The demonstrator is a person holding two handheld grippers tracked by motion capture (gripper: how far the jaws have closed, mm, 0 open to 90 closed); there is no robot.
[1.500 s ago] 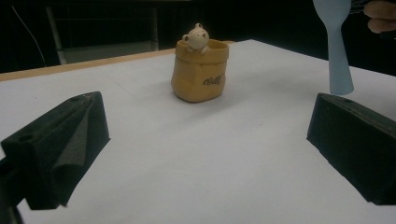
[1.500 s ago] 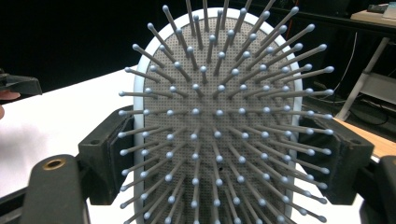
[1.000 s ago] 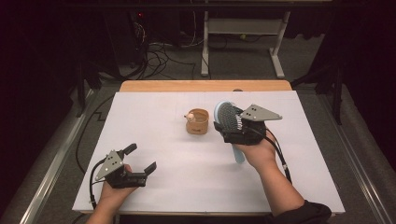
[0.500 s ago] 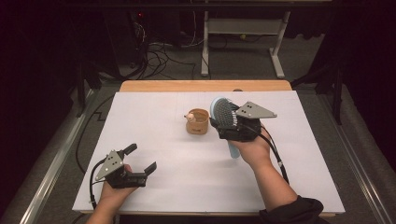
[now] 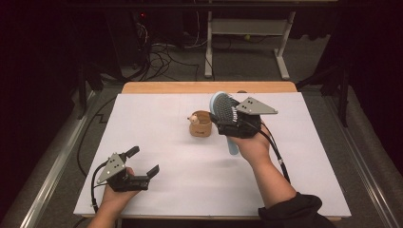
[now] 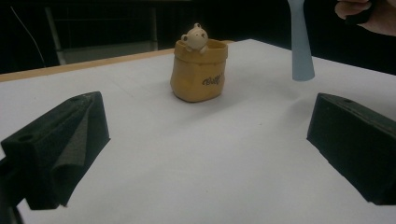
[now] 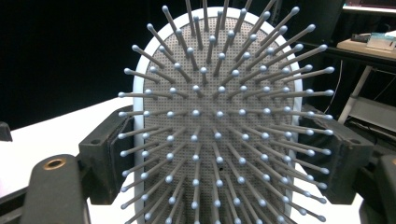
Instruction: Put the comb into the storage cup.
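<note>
The right gripper is raised above the middle of the white table and pinches a pale blue hairbrush by the sides of its oval head, one jaw on each edge, as the right gripper view makes plain with the bristles pointing straight at that camera. The brush stands nearly upright, head up and handle hanging down below the hand, its tip clear of the table in the left gripper view. Just to the left of the brush in the high view sits a small tan cup with a little bear figure peeking over its rim; the cup rests on the table, near the brush but apart from it. The left gripper lies low near the front left corner of the table, well apart from the cup and brush, its jaws spread wide with nothing between them. The brush head blocks most of what lies ahead of the right gripper, and the lettering on the cup is too small to read. Cables and a desk frame stand on the dark floor beyond the table.
</note>
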